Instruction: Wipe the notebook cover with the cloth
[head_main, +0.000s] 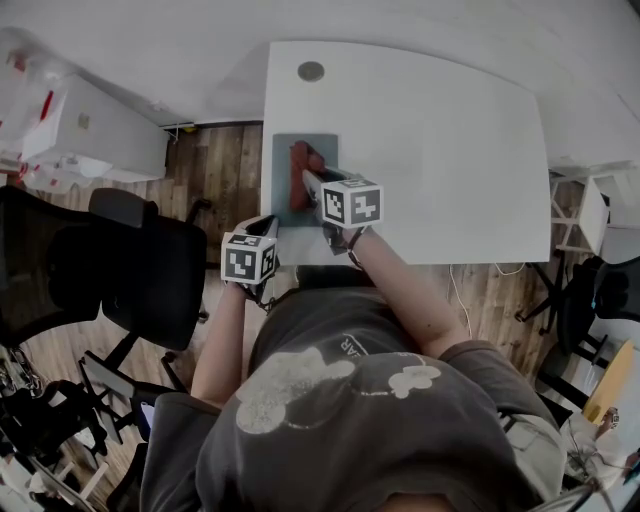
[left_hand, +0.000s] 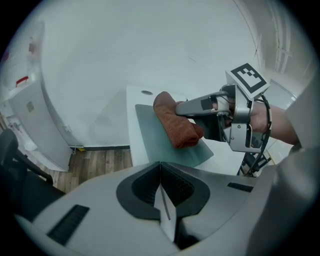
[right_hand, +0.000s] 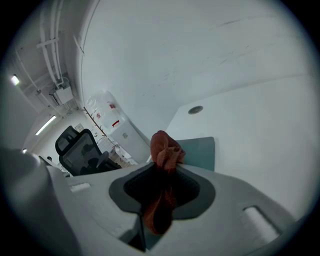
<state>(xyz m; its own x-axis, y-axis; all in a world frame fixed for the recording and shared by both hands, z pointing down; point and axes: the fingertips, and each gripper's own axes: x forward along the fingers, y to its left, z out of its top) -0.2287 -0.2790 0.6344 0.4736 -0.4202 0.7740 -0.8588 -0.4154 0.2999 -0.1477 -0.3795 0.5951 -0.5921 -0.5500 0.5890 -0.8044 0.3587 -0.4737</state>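
Okay, one notebook (head_main: 318, 150), one cloth (head_main: 298, 172). My right gripper (right_hand: 165, 169) pinches the cloth atop the notebook by the table's (head_main: 440, 140) left edge. Left gripper (left_hand: 161, 167) pressed together, empty, off the edge. Bare tabletop to the right.

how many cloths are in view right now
1. The cloth, red-brown and rolled, lies on the grey-green notebook near the table's left edge, gripped by the right tool. No other cloth shows.
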